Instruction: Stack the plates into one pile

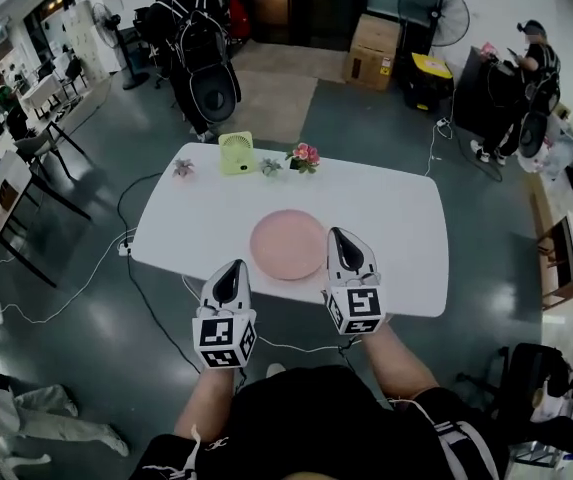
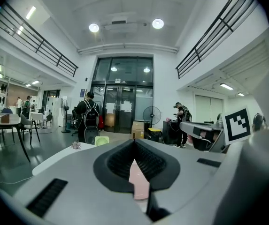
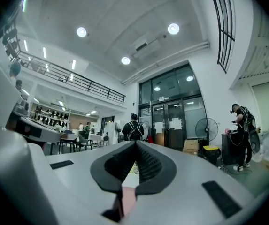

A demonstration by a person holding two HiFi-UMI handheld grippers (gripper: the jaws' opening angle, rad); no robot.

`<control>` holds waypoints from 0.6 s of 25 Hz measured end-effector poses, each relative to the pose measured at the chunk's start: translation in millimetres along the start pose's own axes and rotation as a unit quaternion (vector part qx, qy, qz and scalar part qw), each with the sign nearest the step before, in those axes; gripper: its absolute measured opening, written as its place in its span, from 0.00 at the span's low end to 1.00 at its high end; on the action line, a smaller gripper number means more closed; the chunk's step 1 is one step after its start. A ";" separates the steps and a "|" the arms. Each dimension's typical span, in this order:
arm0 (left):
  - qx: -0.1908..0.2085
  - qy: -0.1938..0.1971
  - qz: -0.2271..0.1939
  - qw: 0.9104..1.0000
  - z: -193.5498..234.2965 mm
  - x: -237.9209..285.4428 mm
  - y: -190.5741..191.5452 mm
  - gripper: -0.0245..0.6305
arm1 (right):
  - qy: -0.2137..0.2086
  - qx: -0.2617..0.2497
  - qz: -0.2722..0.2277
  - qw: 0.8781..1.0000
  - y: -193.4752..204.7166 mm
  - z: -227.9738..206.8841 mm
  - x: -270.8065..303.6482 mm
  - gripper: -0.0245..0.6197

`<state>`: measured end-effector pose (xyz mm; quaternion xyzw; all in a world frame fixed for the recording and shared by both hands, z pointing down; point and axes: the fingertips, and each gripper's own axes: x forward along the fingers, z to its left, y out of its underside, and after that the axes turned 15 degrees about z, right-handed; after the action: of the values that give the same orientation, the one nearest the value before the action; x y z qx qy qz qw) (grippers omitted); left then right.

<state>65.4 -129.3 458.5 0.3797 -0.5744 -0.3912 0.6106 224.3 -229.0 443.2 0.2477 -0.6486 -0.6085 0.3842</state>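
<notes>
Looking at it from the side of the room, the only plate stuff I can see is one pink plate (image 1: 287,244), or a pile of them, sitting flat in the middle of the white table (image 1: 396,218). I honestly can't tell how many are in it from above. No other loose plates show anywhere on the table, just a little green fan (image 1: 235,153) and some flowers (image 1: 304,156) at the far edge, so my guess is the stacking is basically done.

What could still go wrong: the right gripper (image 1: 344,243) sits over the plate's right rim in the head view. If it dips with its jaws clamped together like that, it would shove the plate across the smooth tabletop rather than grab it. A nudge could also knock a pile crooked.

Pose-wise, both are held out in front of the person's body, pointing roughly level across the table, the left gripper (image 1: 233,270) off the near edge. Both pairs of jaws are pressed closed with nothing between them.
</notes>
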 end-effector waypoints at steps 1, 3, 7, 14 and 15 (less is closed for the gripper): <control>0.002 0.002 0.000 1.000 -2.7 2.0 -0.3 0.06 | -0.002 0.003 0.001 1.000 2.1 -2.0 -2.1 0.06; 0.004 0.005 0.001 1.000 -7.5 5.5 -0.7 0.06 | -0.004 0.005 0.001 1.000 4.6 -4.9 -5.7 0.06; 0.008 0.011 0.001 1.000 -15.4 8.3 -3.5 0.06 | -0.001 0.005 0.000 1.000 5.0 -8.9 -11.5 0.06; 0.012 0.016 0.002 1.000 -24.4 13.8 -3.0 0.06 | 0.000 0.004 0.003 1.000 10.3 -13.0 -13.7 0.06; 0.013 0.016 0.002 1.000 -25.0 14.3 -2.9 0.06 | -0.001 0.004 0.003 1.000 11.1 -13.0 -13.7 0.06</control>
<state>90.8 -143.2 460.4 0.3925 -0.5702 -0.3766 0.6156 244.3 -224.6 450.9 0.2465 -0.6523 -0.6049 0.3845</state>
